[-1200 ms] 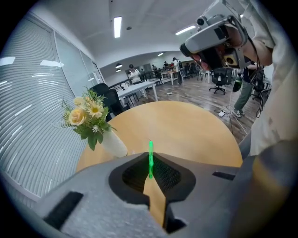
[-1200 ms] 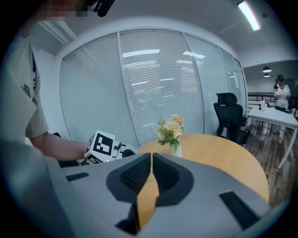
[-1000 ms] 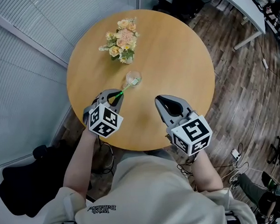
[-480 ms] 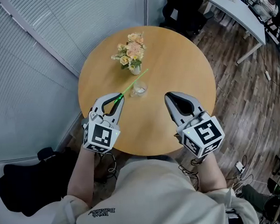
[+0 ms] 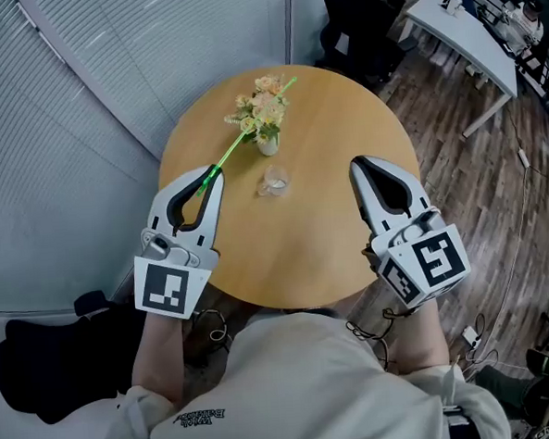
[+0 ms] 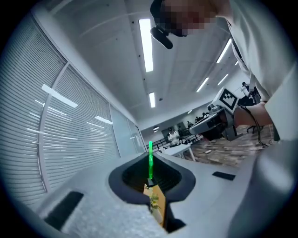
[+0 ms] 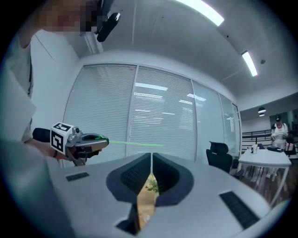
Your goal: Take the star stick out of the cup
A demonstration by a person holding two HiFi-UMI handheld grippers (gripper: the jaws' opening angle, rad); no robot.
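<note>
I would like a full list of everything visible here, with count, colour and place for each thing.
table: one, light wood, round, centre of the head view.
cup: one, clear glass, near the table's middle.
flowers: one bunch, cream and peach, in a small white vase, table's far side.
star stick: one, green, out of the cup, pointing over the flowers.
office chair: one, black, beyond the table.
desk: one, white, far right.
left claw: one, grey, shut on the star stick, over the table's left edge.
right claw: one, grey, shut and empty, over the table's right side.
</note>
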